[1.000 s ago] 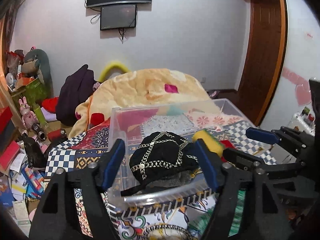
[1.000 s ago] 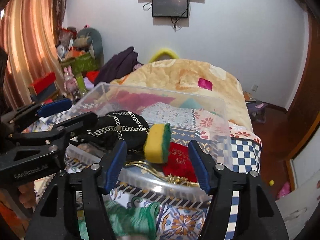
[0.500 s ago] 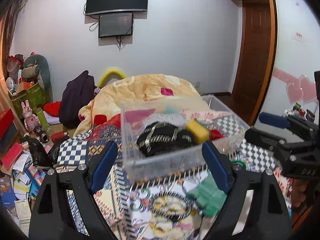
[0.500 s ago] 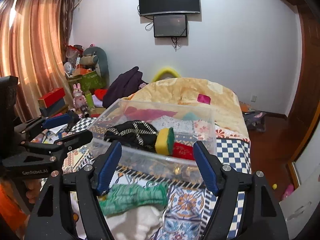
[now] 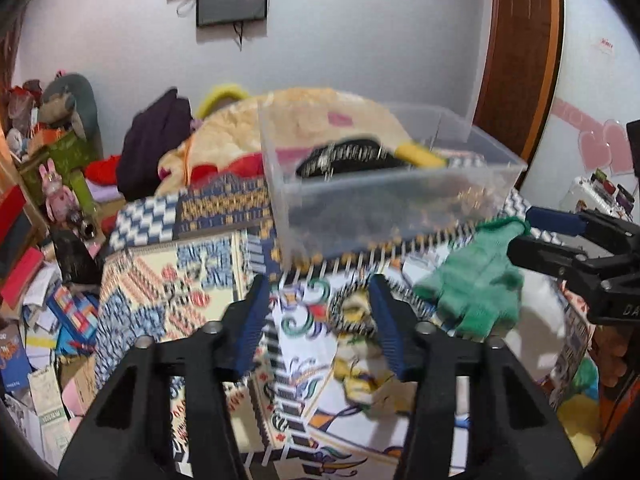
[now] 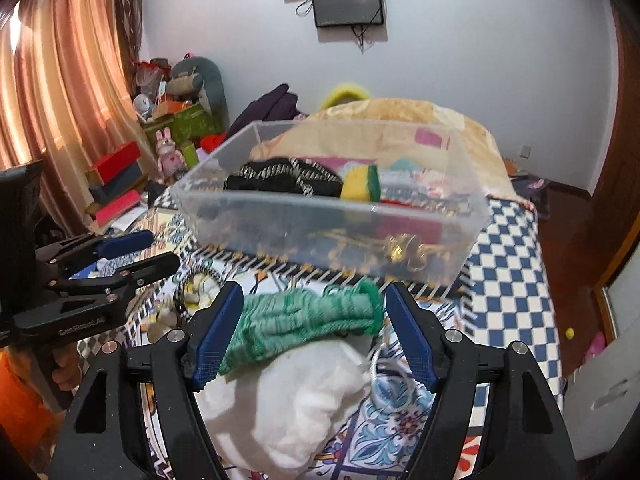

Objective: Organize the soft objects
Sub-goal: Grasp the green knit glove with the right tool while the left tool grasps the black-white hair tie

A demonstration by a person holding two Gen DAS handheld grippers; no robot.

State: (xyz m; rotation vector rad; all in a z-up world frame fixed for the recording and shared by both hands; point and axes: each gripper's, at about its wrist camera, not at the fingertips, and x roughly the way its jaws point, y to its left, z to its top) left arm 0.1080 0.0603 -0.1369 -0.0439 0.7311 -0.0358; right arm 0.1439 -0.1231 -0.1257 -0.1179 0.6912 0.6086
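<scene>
A clear plastic bin (image 6: 328, 224) stands on the patterned cloth (image 5: 168, 288); it also shows in the left wrist view (image 5: 384, 208). It holds a black chain-trimmed piece (image 6: 280, 178), a yellow-green sponge (image 6: 360, 184) and a red item. A green knit glove (image 6: 304, 320) lies on a white fluffy object (image 6: 304, 396) in front of the bin, between my open right gripper's (image 6: 314, 332) fingers. The glove also shows in the left wrist view (image 5: 476, 284). My left gripper (image 5: 318, 320) is open and empty above the cloth, left of the glove.
A bed with a yellow blanket (image 6: 420, 120) lies behind the bin. Boxes, toys and papers (image 5: 44, 240) clutter the floor at left. A wooden door (image 5: 516, 52) stands at right. A white ring (image 6: 384, 368) lies beside the fluffy object.
Both grippers have pulled back from the bin and dropped lower. The left gripper's gap has narrowed. The green glove now lies between the right fingers.
</scene>
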